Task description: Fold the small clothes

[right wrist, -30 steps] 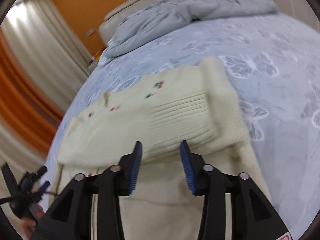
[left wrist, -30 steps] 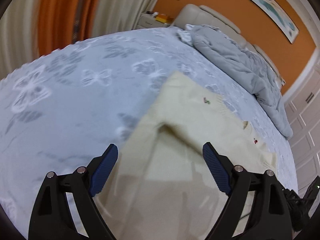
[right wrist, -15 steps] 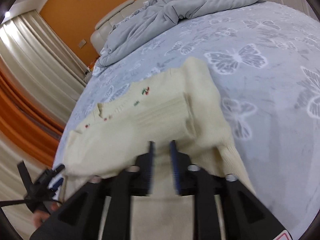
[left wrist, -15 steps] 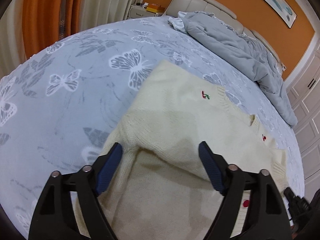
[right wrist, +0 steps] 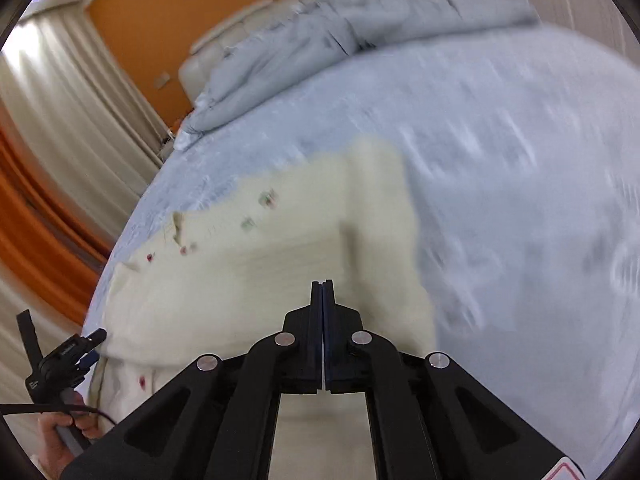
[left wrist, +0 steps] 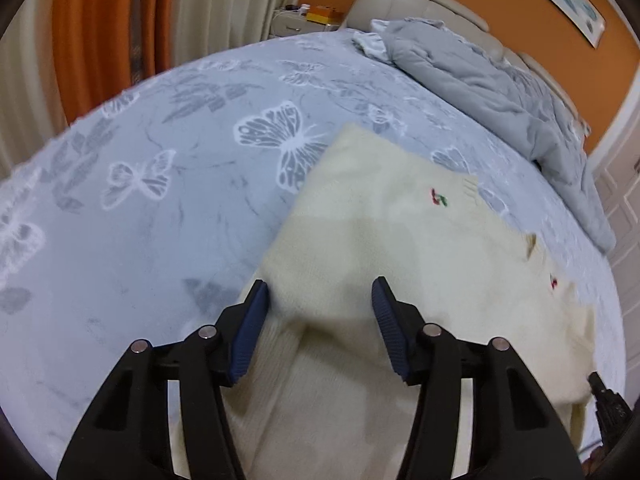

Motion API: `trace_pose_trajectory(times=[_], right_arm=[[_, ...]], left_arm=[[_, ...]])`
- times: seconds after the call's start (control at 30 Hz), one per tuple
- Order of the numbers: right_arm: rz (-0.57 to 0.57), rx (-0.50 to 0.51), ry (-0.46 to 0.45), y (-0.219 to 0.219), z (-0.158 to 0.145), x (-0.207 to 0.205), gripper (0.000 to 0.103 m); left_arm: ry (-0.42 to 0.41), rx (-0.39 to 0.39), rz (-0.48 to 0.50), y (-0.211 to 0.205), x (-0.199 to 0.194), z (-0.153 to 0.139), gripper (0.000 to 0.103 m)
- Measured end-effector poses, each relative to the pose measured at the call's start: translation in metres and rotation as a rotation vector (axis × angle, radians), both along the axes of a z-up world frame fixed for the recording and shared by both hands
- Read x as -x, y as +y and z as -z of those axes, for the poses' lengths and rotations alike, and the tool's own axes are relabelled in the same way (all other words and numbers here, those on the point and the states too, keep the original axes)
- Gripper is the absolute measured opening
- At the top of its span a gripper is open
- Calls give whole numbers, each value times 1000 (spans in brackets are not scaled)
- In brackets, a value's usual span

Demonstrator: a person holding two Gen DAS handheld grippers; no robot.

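Note:
A small cream knit sweater [left wrist: 384,240] with tiny red and green embroidered motifs lies on the bed, its upper part folded over the lower. My left gripper [left wrist: 320,304] is open, its blue pads straddling the folded edge near the sweater's left side. In the right wrist view the sweater [right wrist: 280,256] is blurred by motion. My right gripper [right wrist: 322,292] has its jaws pressed together over the sweater's folded edge; whether fabric is pinched between them is not visible.
The bed has a light blue sheet with butterfly print [left wrist: 160,184]. A crumpled grey duvet [left wrist: 500,80] lies by the beige headboard. A nightstand [left wrist: 296,20] stands at the far corner. The left handle and hand [right wrist: 60,364] show in the right view.
My right gripper closed from open to fully shut over the fold. My left gripper moved forward onto the fold edge and narrowed somewhat. The right view is now motion-blurred.

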State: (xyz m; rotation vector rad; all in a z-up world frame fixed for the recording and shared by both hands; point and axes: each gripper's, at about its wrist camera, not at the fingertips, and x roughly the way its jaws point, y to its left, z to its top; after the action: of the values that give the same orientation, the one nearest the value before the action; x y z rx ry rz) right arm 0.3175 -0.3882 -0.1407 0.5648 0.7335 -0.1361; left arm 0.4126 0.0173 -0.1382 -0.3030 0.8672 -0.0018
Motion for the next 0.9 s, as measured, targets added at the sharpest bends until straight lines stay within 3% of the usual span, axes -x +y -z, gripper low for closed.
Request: trace_pose_trajectory(times=[0.13,0.2,0.3,0.43,0.57,0.67,0.83,0.9], right_arm=[[-19,31,-31,-1,-29,60,30],[-64,58,1,7,-38,106,55],[-113,81,73,21,-36,160,64],[-122,26,167,39,-16,232,67],[-82,-113,223,48,12,271,68],[-124,-132,221,57,18,265,68],[-134,-116,180,63,24,249,71],[-132,-80,149,66,16,248,65]], left_arm=[[10,75,45,13,50,-27,79],[19,49,79,19,80,-36,88],[81,14,121,28,129,-34,91],[155,-1,120,42,189,-19,91],[195,80,67,55,228,0,92],[221,137,38,60,240,19,93],[140,90,58,51,243,23,96],[118,94,55,50,242,23,96]])
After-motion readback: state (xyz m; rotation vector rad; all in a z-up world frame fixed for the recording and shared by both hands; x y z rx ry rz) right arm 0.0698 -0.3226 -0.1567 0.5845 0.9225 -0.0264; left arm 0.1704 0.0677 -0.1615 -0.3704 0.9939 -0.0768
